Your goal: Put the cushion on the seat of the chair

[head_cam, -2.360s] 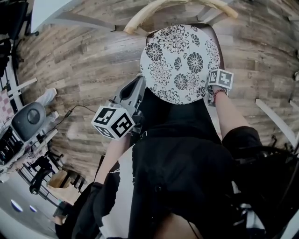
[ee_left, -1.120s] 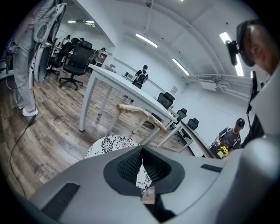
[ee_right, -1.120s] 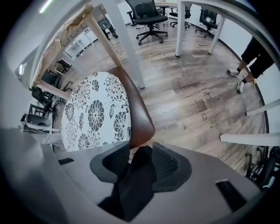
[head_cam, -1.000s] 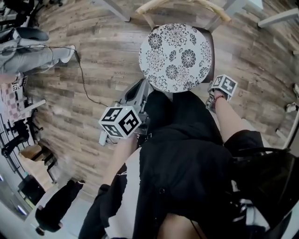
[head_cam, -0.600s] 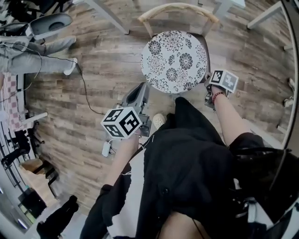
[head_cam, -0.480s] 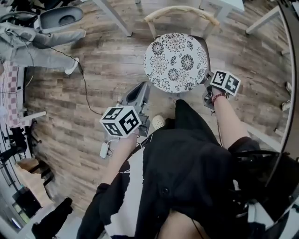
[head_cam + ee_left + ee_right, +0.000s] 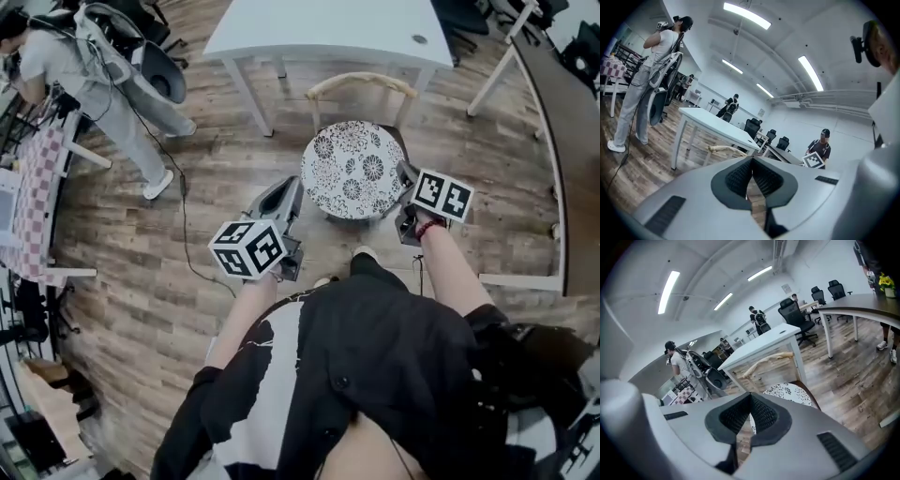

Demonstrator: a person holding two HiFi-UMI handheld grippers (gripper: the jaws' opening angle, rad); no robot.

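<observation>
Floral cushion lies on the chair seat, both grippers clear of it.
The left gripper and right gripper hang either side of the round cushion, each with jaws pressed together on nothing.

There is one chair and one round cushion. There are two tongs: the left tongs and the right tongs. The head view shows two tabletops, one white tabletop and one dark tabletop, and one other person.
</observation>
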